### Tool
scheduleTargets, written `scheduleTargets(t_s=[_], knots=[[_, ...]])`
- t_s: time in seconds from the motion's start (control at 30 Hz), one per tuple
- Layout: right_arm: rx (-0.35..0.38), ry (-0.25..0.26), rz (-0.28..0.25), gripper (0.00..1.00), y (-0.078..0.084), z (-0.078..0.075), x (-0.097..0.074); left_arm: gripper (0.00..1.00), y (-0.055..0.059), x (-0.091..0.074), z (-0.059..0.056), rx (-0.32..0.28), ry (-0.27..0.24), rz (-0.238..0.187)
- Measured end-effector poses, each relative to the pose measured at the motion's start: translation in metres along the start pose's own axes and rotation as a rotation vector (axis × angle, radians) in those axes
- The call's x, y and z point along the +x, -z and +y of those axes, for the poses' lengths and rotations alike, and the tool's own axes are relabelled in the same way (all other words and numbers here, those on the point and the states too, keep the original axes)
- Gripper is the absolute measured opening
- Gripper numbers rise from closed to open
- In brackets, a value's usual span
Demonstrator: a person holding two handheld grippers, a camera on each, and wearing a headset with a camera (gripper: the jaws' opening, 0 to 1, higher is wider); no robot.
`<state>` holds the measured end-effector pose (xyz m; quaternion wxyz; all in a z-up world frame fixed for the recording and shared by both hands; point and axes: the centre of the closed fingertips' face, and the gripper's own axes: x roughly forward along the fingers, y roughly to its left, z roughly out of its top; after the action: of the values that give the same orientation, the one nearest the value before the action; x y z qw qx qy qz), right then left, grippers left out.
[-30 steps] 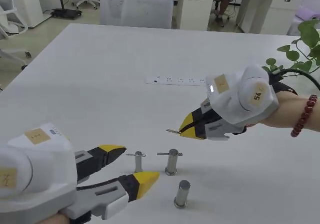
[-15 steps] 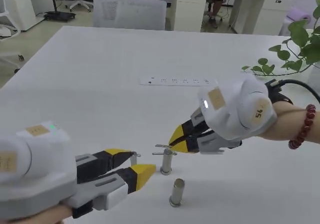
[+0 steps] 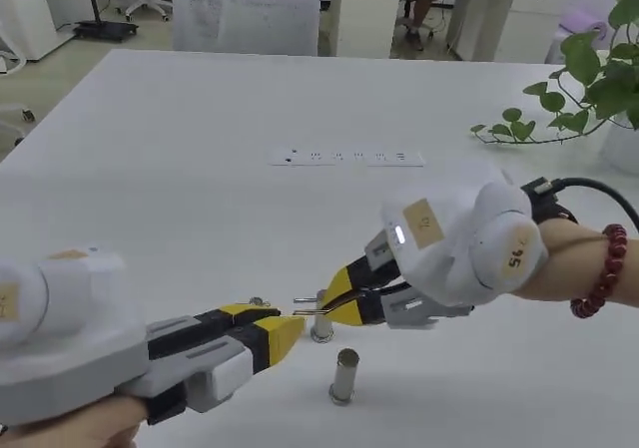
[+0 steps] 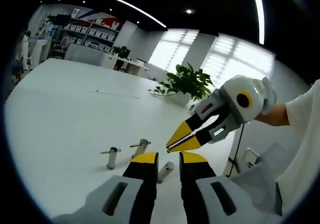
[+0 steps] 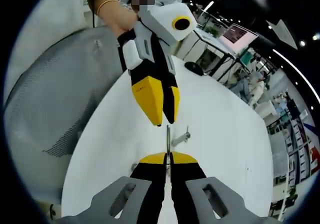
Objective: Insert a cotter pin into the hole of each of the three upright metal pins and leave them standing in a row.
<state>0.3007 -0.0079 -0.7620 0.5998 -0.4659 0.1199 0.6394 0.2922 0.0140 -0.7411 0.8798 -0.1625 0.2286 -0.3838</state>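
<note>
A flat white power strip [image 3: 346,157] lies on the white tabletop [image 3: 180,169]. A green leafy plant [image 3: 589,79] stands at its right edge. A grey chair back [image 3: 245,21] sits beyond.

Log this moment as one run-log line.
right gripper: shut on cotter pin | left gripper: open, empty | bare pin: standing | two other pins: cotters in

A tan sticker [image 3: 516,257] on the round white housing of the right gripper [image 3: 334,308] bears a handwritten two-digit number, seemingly 56 seen upside down, while a second tan label [image 3: 422,223] beside it carries marks too small to read.
</note>
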Motion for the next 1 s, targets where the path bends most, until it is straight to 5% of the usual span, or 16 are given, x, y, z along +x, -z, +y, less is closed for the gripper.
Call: scheduleTargets(t_s=[0.57,1.0], knots=[[-0.023,0.001,-0.017,0.03,-0.013,0.01,-0.002,0.02,0.004,0.005,-0.008,-0.072,0.024,-0.002],[-0.02,0.004,-0.014,0.03,-0.015,0.01,-0.002,0.02,0.01,0.006,-0.008,-0.084,0.016,0.024]])
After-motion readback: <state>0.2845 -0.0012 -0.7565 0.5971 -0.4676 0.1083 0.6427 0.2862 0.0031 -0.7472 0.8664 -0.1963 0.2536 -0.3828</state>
